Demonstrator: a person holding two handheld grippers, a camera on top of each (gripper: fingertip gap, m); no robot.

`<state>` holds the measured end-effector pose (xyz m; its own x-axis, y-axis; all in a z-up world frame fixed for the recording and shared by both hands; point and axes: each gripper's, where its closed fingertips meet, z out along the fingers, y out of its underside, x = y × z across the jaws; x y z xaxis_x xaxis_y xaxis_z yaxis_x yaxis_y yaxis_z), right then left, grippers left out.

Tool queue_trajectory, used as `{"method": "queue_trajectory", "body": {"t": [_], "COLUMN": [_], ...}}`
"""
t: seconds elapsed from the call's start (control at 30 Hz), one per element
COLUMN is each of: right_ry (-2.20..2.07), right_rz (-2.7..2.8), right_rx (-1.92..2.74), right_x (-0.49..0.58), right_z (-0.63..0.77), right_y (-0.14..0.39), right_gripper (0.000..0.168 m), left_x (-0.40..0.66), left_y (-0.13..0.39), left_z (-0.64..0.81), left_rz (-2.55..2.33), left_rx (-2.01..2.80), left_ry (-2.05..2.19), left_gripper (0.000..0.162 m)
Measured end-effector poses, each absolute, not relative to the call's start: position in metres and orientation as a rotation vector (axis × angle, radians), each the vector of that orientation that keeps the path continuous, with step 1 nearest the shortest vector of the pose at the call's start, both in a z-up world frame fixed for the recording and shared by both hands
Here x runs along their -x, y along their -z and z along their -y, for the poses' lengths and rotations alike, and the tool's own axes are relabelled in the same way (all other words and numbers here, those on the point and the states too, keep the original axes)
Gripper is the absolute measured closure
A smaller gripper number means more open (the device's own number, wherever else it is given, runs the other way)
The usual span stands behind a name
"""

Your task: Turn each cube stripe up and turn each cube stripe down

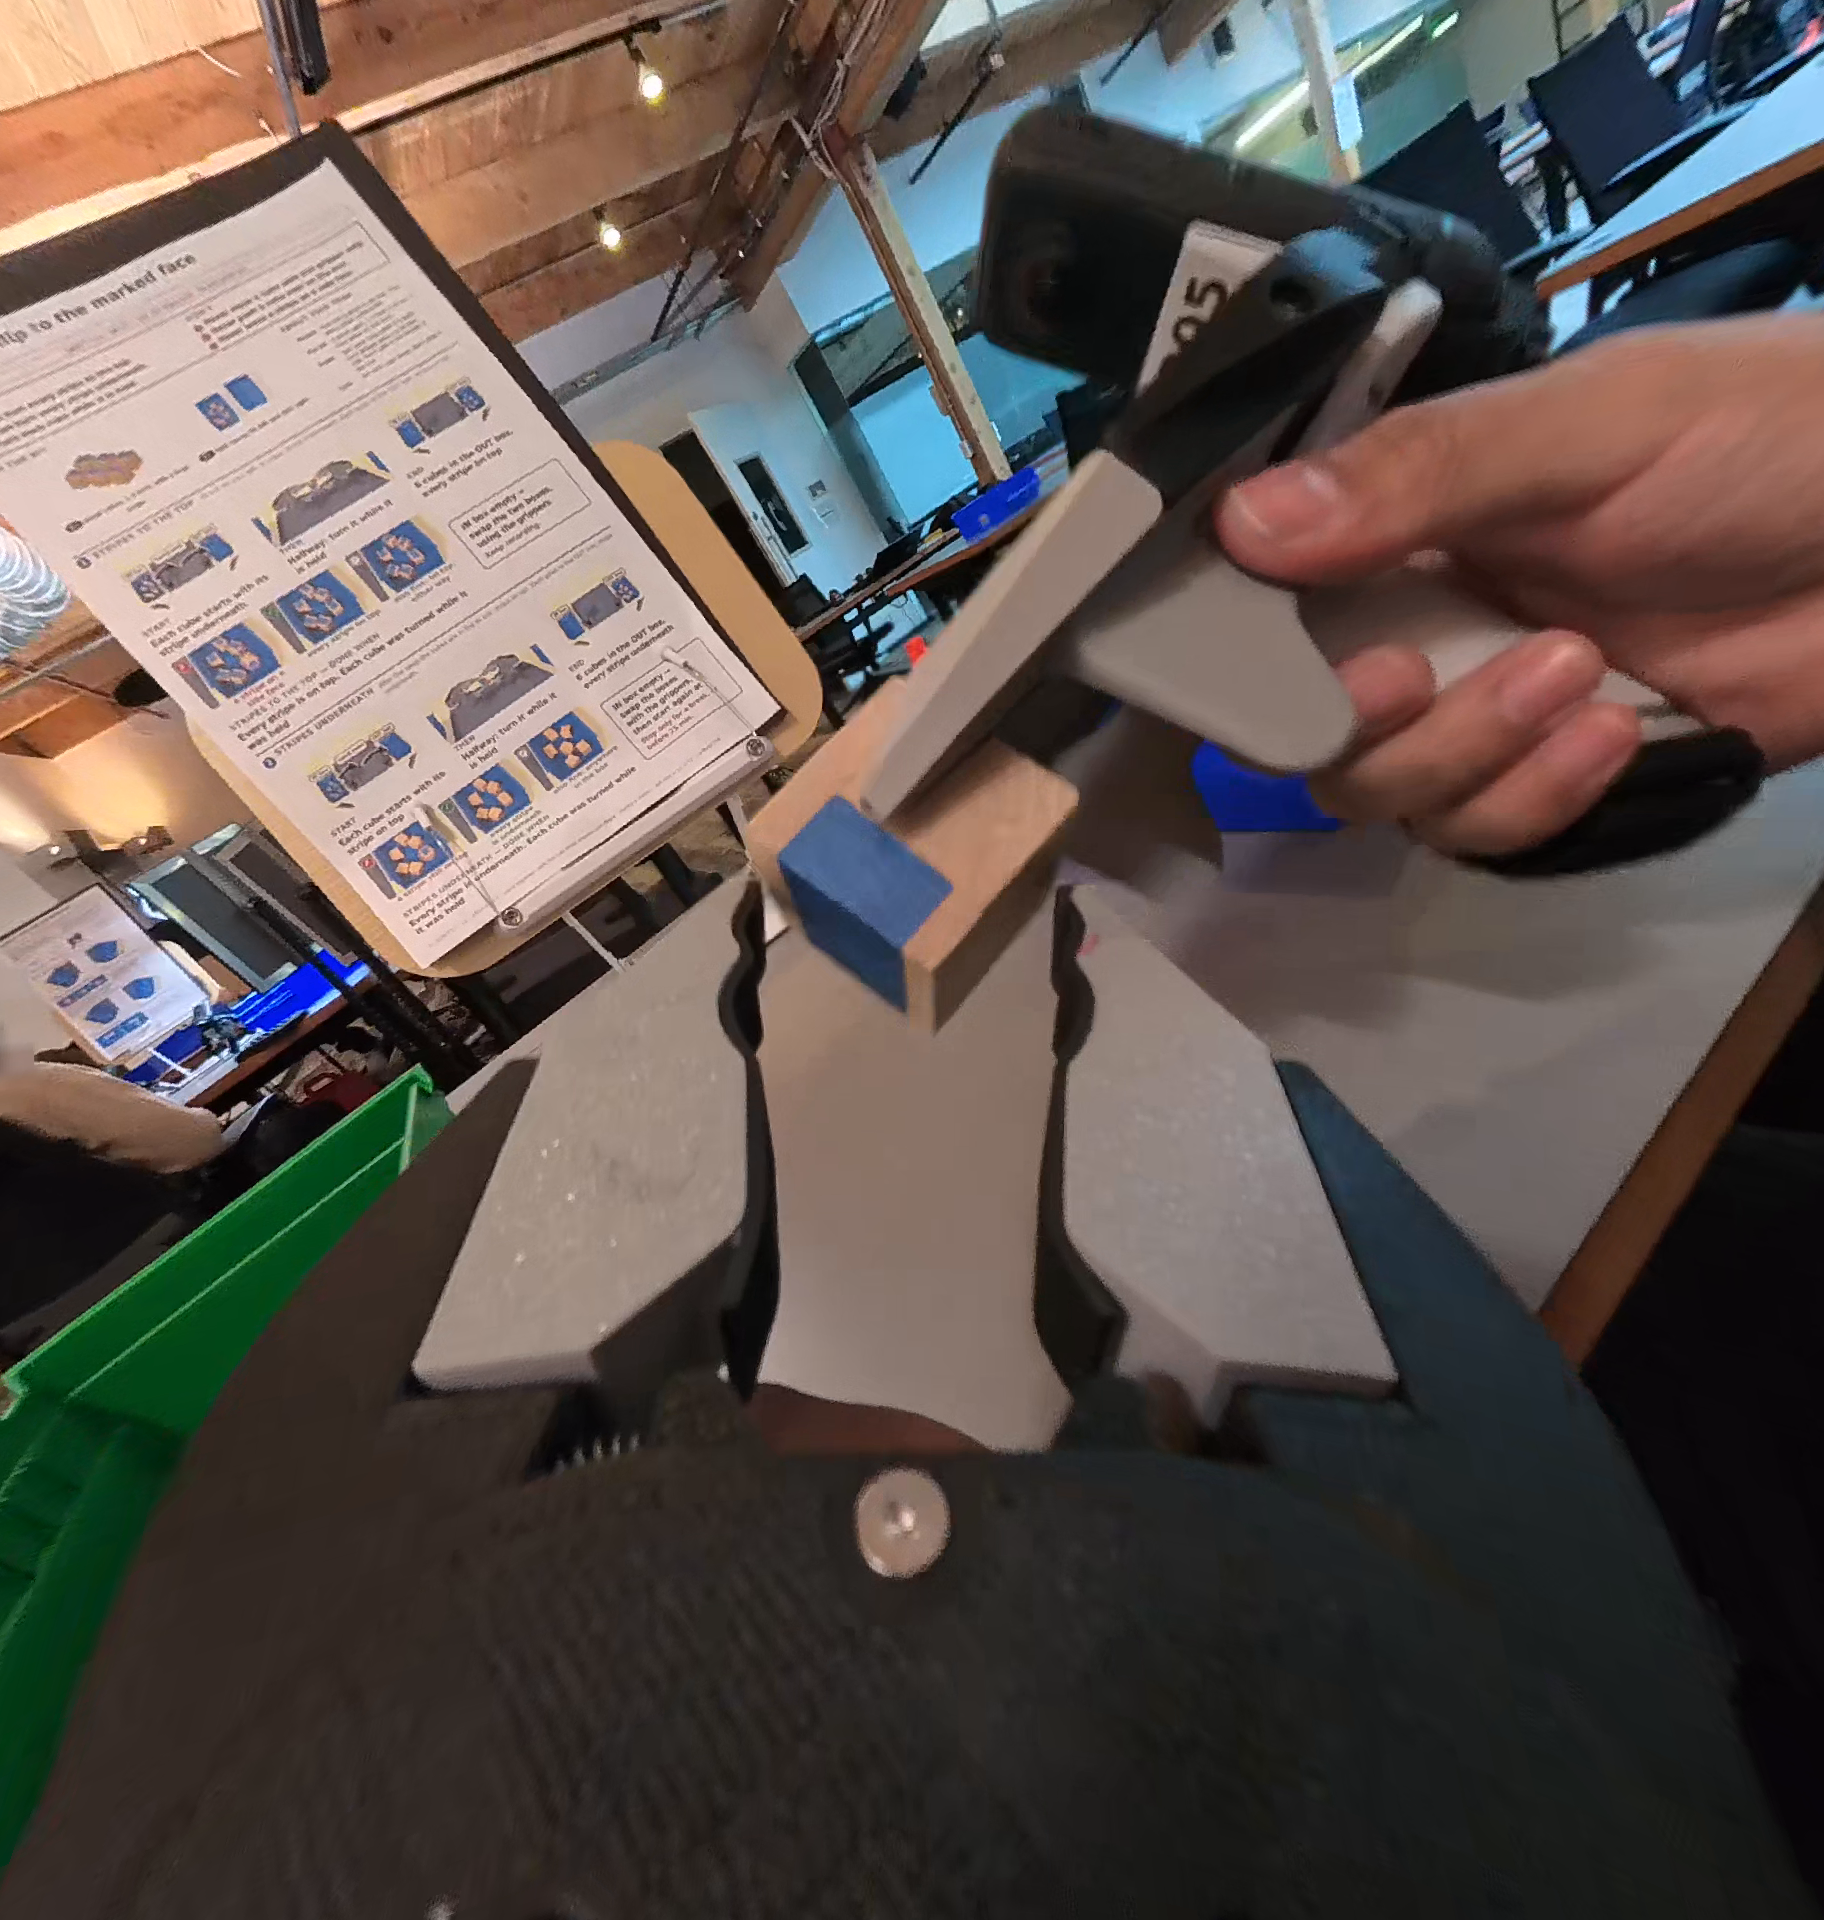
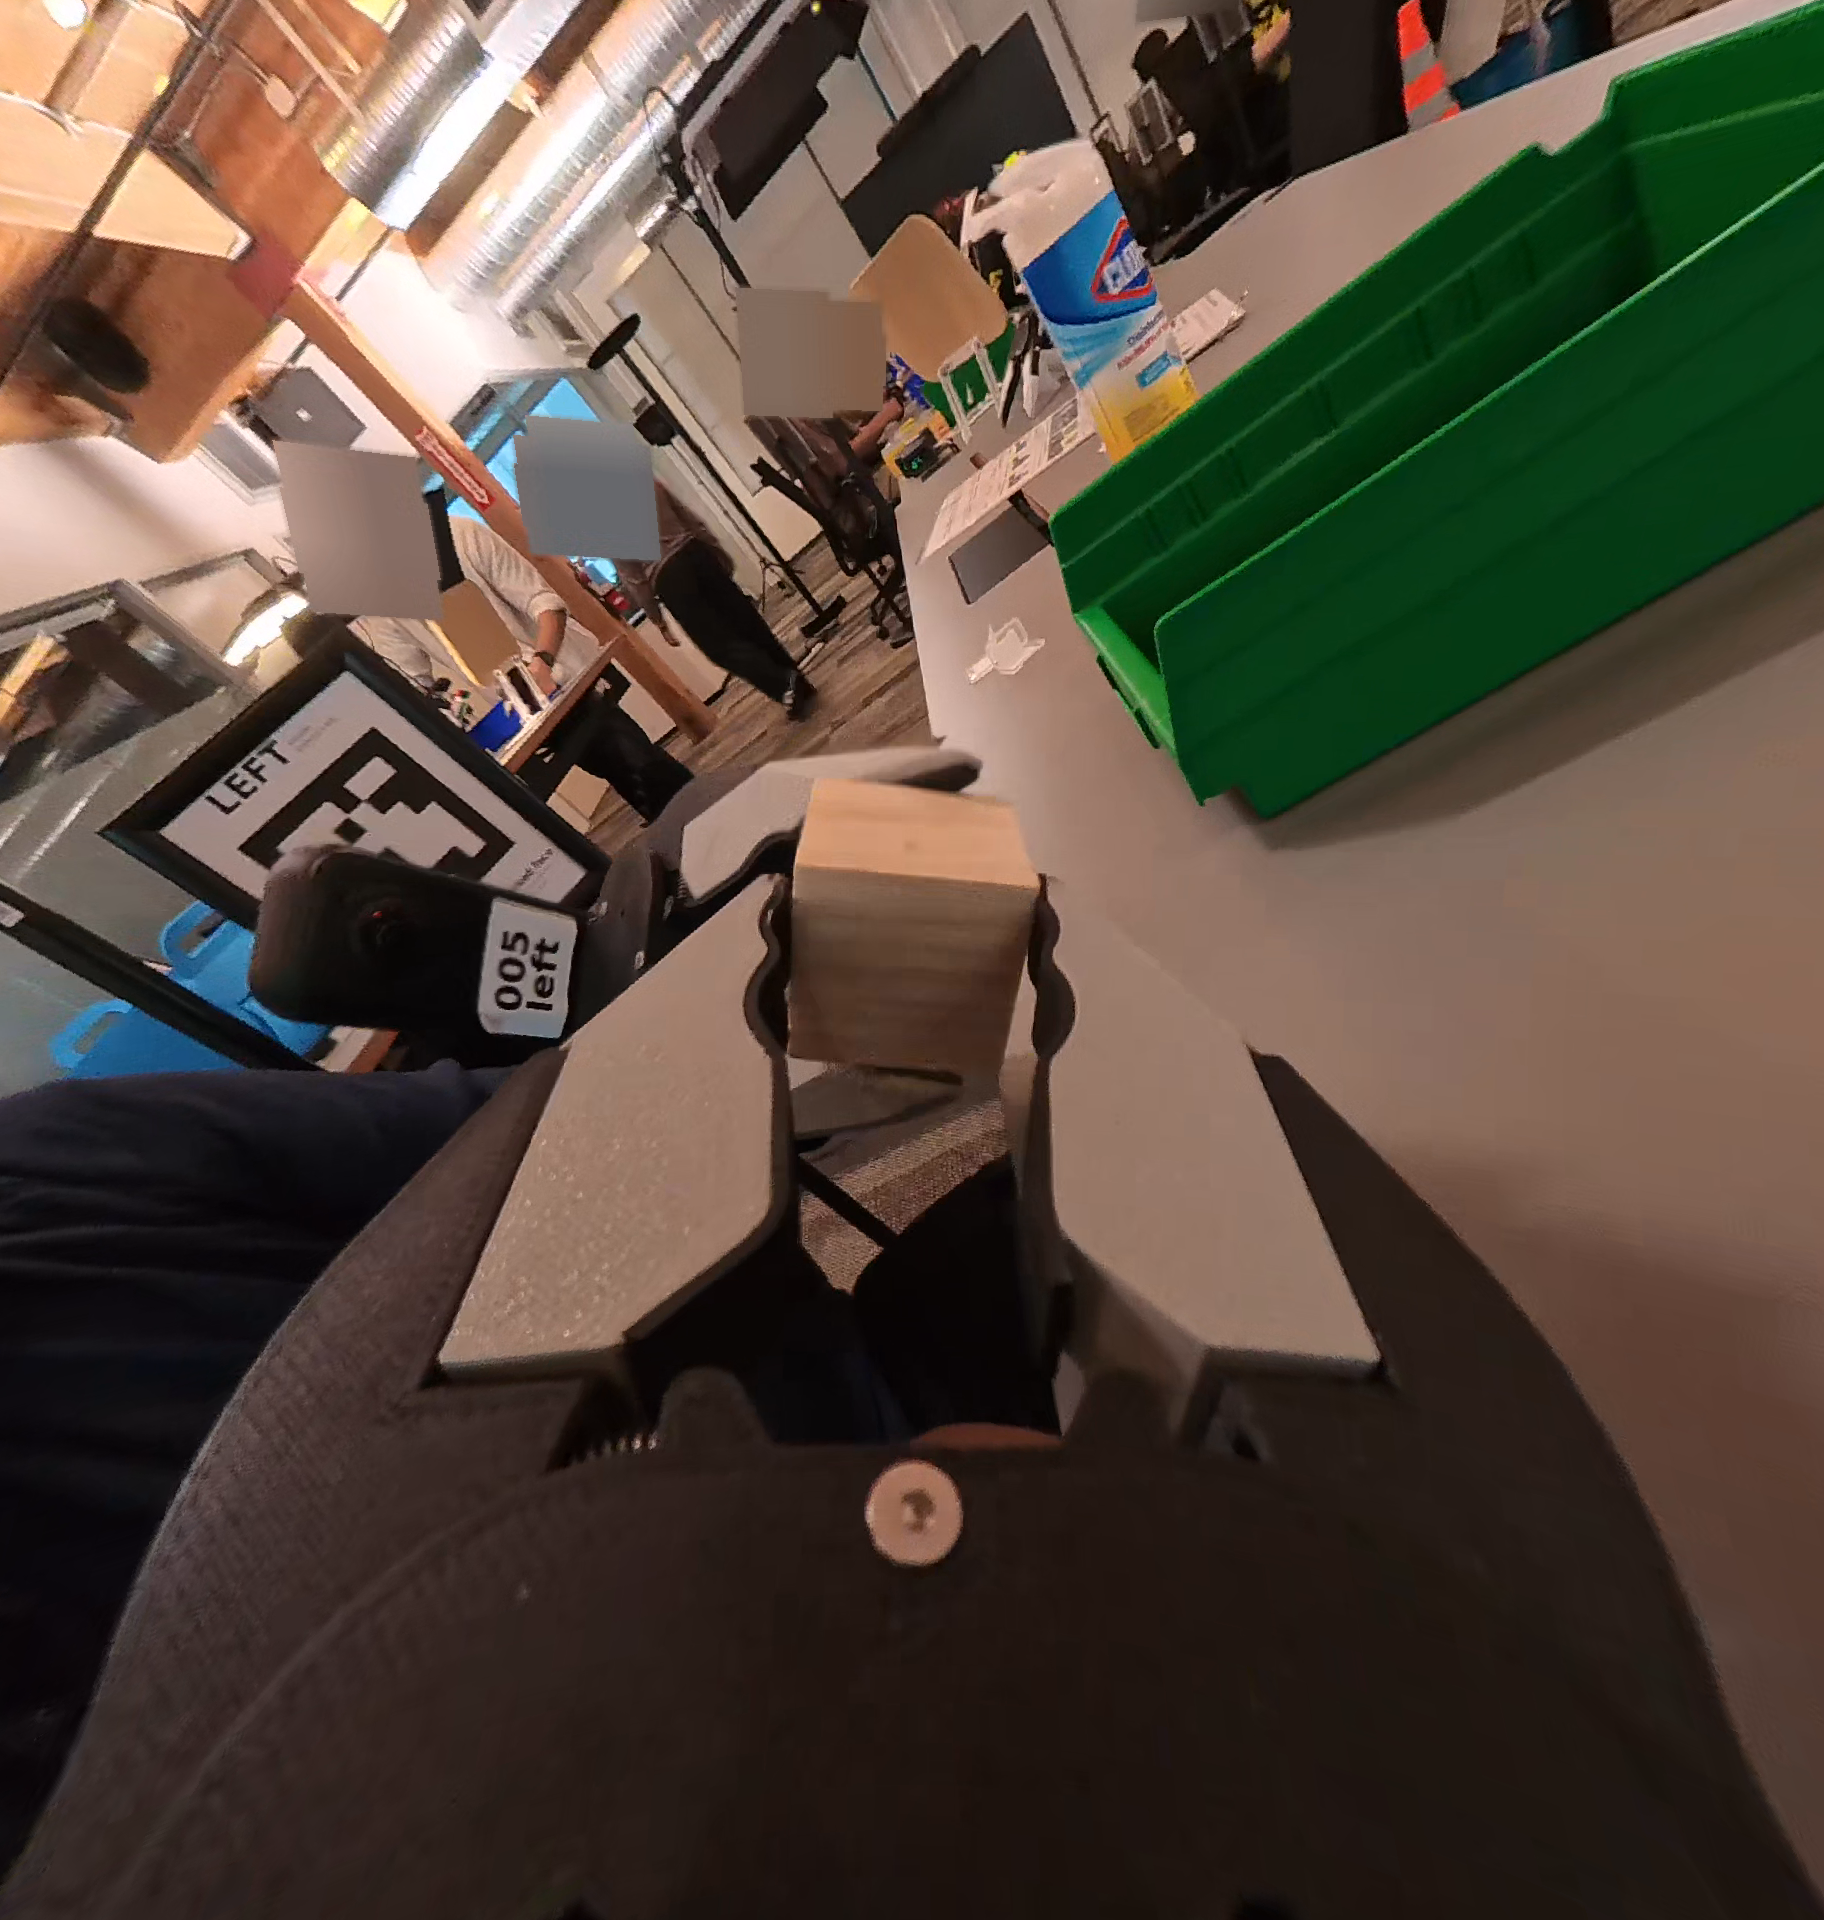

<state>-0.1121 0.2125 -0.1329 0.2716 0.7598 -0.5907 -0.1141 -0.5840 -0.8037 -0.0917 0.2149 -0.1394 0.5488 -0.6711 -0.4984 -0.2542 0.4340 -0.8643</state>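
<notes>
Here the right gripper (image 2: 910, 956) has its fingers clamped on the wooden cube (image 2: 903, 935), held above the bench (image 2: 1459, 1039). Only the left wrist view shows its blue stripe (image 1: 858, 914). Left gripper (image 1: 903, 987) fingers spread, holding nothing. Green bin (image 2: 1490, 436) behind.

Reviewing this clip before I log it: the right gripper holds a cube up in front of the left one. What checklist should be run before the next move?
1. Right gripper clamped on the cube: ok.
2. Left gripper open to receive: ok.
3. Cube lined up between the left fingers: cannot tell; it sits beyond the tips.
4. Blue stripe located: ok, facing the left camera.
5. Green bin clear of the handover: ok.
6. Bin contents: cannot tell.
</notes>
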Motion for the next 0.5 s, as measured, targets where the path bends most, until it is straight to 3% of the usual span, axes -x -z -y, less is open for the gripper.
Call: {"method": "queue_trajectory", "body": {"t": [0.23,0.37,0.47,0.5], "right_ry": [-0.894,-0.333,-0.157,-0.102], "right_rz": [0.434,0.18,0.19,0.208], "right_rx": [1.819,2.148,2.414,2.494], "right_x": [-0.023,-0.158,-0.19,-0.194], "right_z": [-0.248,-0.303,-0.34,-0.353], "right_y": [0.098,0.128,0.161,0.174], "right_gripper": [0.126,0.126,0.125,0.125], "left_x": [0.106,0.115,0.115,0.114], "left_y": [0.19,0.241,0.257,0.256], "left_z": [-0.2,-0.189,-0.187,-0.187], "left_rz": [-1.162,-1.266,-1.285,-1.283], "left_rx": [1.168,1.21,1.169,1.16], "left_ry": [0.282,0.315,0.271,0.257], "left_gripper": [0.103,0.103,0.111,0.107]}}
